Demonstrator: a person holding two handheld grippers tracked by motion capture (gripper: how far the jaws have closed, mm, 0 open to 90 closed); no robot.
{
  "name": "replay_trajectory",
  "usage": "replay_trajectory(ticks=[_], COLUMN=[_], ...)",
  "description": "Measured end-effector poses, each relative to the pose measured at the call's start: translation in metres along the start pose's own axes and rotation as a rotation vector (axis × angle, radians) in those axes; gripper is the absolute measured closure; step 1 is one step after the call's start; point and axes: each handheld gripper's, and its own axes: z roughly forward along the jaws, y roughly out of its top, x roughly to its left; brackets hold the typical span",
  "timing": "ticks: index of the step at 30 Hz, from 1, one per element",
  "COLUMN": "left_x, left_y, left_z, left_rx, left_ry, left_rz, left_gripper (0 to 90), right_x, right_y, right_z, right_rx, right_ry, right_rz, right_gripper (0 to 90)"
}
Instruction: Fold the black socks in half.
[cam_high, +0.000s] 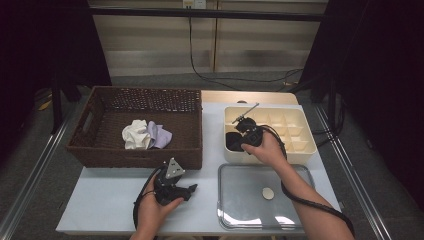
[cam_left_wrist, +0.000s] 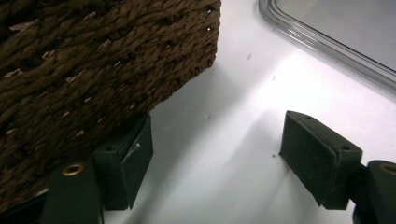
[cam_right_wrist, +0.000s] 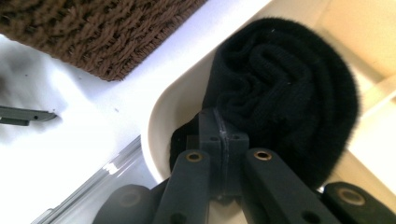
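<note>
In the near-left compartment of the cream divided box (cam_high: 305, 131) lies a rolled black sock (cam_right_wrist: 285, 88), its long axis not discernible. The right gripper (cam_high: 246, 131) reaches forward over it, jaws pressed together beside the roll, holding nothing. The left gripper (cam_high: 190, 190) rests on the desk (cam_high: 105, 200), jaws wide apart and empty, beside the wicker basket (cam_high: 100, 150).

The woven basket (cam_high: 100, 145) is dark brown, holding one white cloth (cam_high: 134, 134) and one pale lilac cloth (cam_high: 160, 135). A black rolled sock (cam_right_wrist: 285, 88) lies in the cream divided box (cam_high: 305, 142). The tray (cam_high: 240, 210) is silvery grey, the desk (cam_high: 105, 200) white, both tongs black.
</note>
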Motion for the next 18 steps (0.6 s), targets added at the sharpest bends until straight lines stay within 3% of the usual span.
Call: replay_trajectory(ticks=[8, 18], left_x=[0.000, 0.000], left_y=[0.000, 0.000], left_z=[0.000, 0.000], left_rx=[-0.002, -0.001], left_ry=[0.000, 0.000], left_rz=[-0.003, 0.000], left_gripper=[25.1, 25.1], right_x=[-0.004, -0.010], right_y=[-0.001, -0.011], right_z=[-0.024, -0.050], right_rx=[-0.029, -0.069], right_ry=[-0.004, -0.056], right_rz=[0.002, 0.011], right_gripper=[86.3, 71.6])
